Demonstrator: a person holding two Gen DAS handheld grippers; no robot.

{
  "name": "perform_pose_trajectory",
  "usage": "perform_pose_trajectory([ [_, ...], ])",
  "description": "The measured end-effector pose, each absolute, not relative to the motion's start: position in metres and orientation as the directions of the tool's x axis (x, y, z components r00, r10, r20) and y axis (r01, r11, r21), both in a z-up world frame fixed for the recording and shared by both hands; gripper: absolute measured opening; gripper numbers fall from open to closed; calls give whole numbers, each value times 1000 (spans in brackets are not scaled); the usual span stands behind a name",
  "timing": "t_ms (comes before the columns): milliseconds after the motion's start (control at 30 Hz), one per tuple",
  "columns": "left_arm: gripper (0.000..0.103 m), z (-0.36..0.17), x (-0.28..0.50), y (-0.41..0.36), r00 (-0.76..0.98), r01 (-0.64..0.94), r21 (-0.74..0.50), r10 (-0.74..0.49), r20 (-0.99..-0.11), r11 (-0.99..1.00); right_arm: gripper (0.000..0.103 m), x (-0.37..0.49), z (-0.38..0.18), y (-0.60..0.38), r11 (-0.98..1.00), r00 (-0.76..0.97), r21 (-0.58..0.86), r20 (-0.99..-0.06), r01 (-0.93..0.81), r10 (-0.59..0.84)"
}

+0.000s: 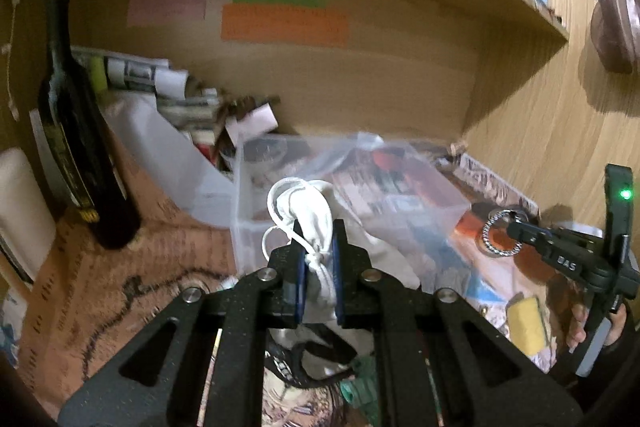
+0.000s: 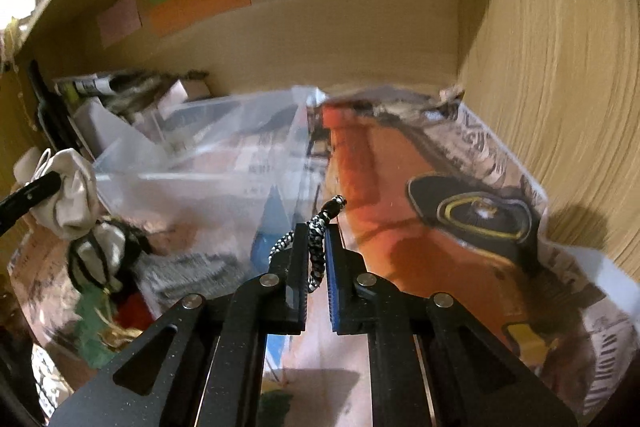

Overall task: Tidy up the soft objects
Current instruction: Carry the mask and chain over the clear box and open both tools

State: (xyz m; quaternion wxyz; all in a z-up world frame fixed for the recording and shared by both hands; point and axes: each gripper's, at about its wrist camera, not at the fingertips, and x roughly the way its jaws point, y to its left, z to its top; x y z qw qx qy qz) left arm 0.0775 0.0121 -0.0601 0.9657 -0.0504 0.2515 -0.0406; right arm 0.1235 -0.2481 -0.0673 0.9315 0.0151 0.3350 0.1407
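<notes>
Left gripper (image 1: 318, 247) pinches white pouch (image 1: 310, 203); right gripper (image 2: 316, 247) braided bracelet (image 2: 318, 243)

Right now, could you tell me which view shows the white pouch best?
The left wrist view: the pouch sits centred, clamped in the left gripper, drawstring visible. The right wrist view shows the pouch only at the left edge, blurred.

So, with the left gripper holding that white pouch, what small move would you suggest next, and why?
Probably ease the left gripper forward and lower the white drawstring pouch into the clear plastic bin. The pouch is clamped between the jaws just in front of the bin's near wall, and the bin looks open on top.
</notes>
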Motion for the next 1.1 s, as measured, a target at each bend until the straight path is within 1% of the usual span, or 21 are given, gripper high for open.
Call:
perform_pose_trajectory([
  [133,10,-42,83,17,895,36,-105,-79,-439,994,7,119,-47,-246,948,769,135,-558,-287,312],
  [267,10,-29,92,21,907,26,-100,-65,-416,995,7,120,-28,-236,940,795,123,-506,-317,334],
  [367,10,-23,104,24,909,23,-101,-63,-412,995,7,124,-18,-226,932,802,116,-481,-343,355],
  [467,10,-24,118,25,906,7,-93,-46,-420,996,7,134,-13,-213,923,794,110,-478,-370,375],
  [700,10,-42,164,31,854,-20,-96,-33,-519,995,7,164,-16,-185,906,756,70,-527,-418,390],
  [867,10,-62,198,34,787,-7,-125,-71,-612,992,7,192,-31,-174,894,696,58,-606,-444,385],
  [933,10,-70,207,32,764,5,-115,-79,-641,993,7,204,-41,-169,890,663,58,-645,-453,380],
  [1100,10,-82,213,21,734,29,-75,-72,-675,997,7,224,-60,-159,886,608,39,-713,-462,349],
])
